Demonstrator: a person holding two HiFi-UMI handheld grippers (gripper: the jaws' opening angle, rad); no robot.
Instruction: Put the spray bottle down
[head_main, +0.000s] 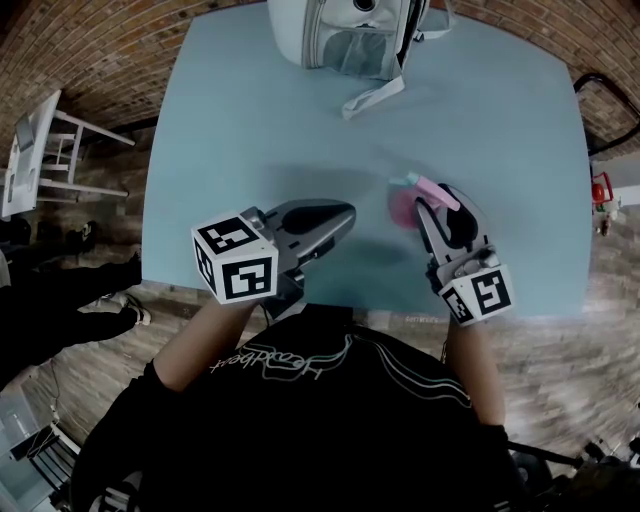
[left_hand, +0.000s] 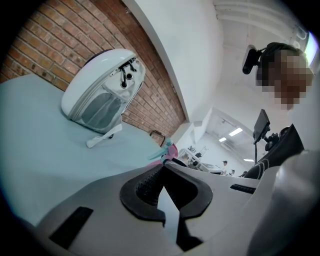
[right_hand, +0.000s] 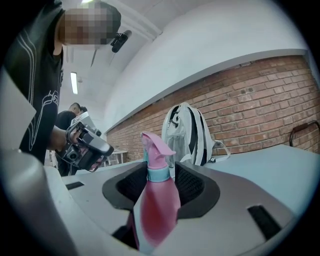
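Right now my right claw (right_hand: 159, 176) is clamped on the pink spray bottle (right_hand: 159, 212), which stands upright between its jaws over the near right part of the blue table (head_main: 250, 120); I can't tell whether its base touches the top. My left claw (left_hand: 162, 169) is closed on nothing, tips together, near the table's front edge, apart from the bottle. A white backpack (head_main: 340, 35) lies at the far edge.

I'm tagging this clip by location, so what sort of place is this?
Probably an indoor shared workspace or lab. It has a bare brick wall, a large light blue table standing on a wood-plank floor, and a bright white room beyond lit by strip ceiling lights.
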